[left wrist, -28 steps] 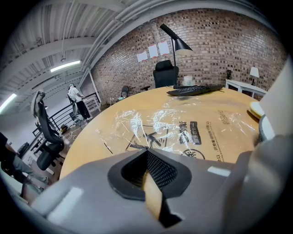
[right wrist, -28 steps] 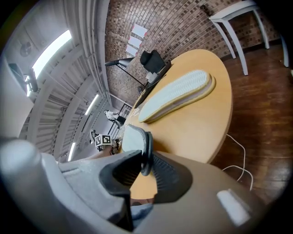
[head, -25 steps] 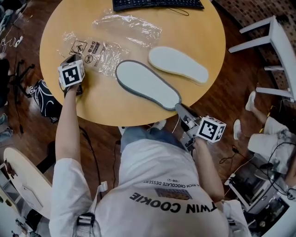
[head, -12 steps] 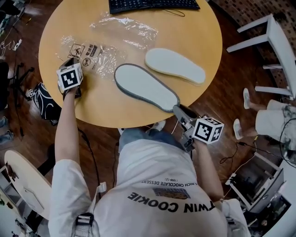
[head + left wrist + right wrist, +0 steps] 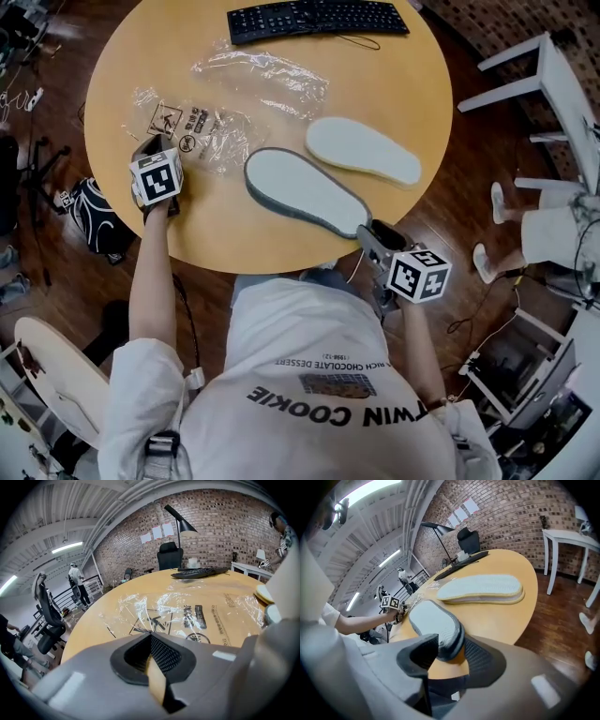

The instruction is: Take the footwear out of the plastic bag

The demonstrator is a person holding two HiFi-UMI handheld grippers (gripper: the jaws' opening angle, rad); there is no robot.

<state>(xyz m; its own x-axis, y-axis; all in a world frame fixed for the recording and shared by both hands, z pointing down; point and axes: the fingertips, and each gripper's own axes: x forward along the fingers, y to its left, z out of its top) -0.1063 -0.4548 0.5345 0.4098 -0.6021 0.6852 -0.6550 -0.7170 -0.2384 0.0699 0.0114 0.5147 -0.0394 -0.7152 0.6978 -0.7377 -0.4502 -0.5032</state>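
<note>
The unpacking step looks all but done: both pieces of footwear lie bare on the tabletop [image 5: 412, 84], clear of the two bags, and what is in hand is letting go of the second one. The right claw [image 5: 373, 231] has just been opening, and its jaws now stand apart with the near end of the grey sole [image 5: 300, 192] between them; the pads seem off it on at least one side. That sole lies slantwise, its near end at the tabletop's edge, its far end just beside the printed bag [image 5: 202, 131]. The pale sole [image 5: 364, 150] lies beyond it, close but apart. The left claw [image 5: 152, 148] sits at the printed bag's near edge with its jaws drawn together to a slit; whether they pinch the film I cannot make out. The clear bag [image 5: 262, 73] lies farther off. Next, the right claw should back straight away from the grey sole without snagging it, since the sole's near end sits at the edge and could be dragged off.
</note>
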